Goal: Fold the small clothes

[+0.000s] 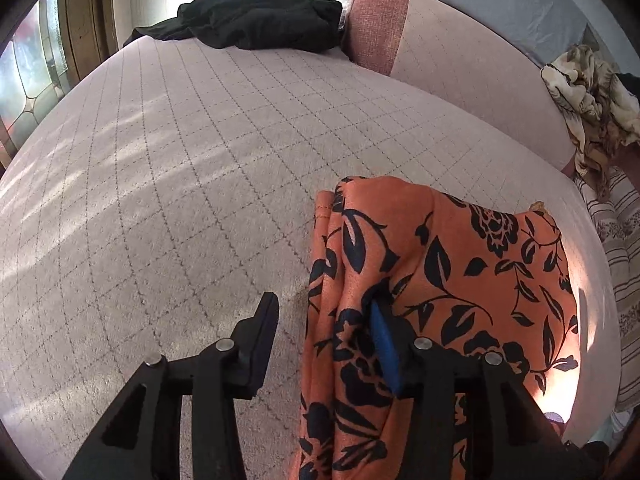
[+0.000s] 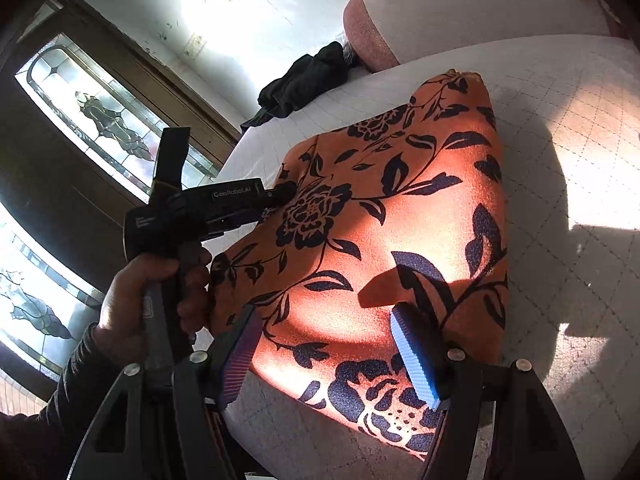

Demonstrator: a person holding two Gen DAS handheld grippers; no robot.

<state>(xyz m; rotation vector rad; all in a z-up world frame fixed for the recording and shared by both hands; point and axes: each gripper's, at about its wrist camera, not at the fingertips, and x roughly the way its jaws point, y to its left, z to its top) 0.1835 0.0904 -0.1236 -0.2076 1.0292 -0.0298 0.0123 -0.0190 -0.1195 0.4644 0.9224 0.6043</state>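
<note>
An orange garment with black flowers (image 1: 448, 280) lies on the quilted bed cover (image 1: 180, 168). My left gripper (image 1: 328, 328) is open; cloth drapes over its right finger, whose blue pad (image 1: 384, 344) shows through a fold, and the left finger is bare. In the right wrist view the same garment (image 2: 380, 208) lies spread flat, and my right gripper (image 2: 332, 344) is open just above its near edge, the blue-padded right finger (image 2: 416, 356) over the cloth. The left gripper's body (image 2: 216, 204) shows there at the garment's left edge.
A black garment (image 1: 260, 20) lies at the far end of the bed (image 2: 304, 80). A pink bolster (image 1: 380, 28) lies beside it. A crumpled beige cloth (image 1: 592, 100) and striped bedding (image 1: 624, 240) sit at the right. A stained-glass door (image 2: 108, 120) stands to the left.
</note>
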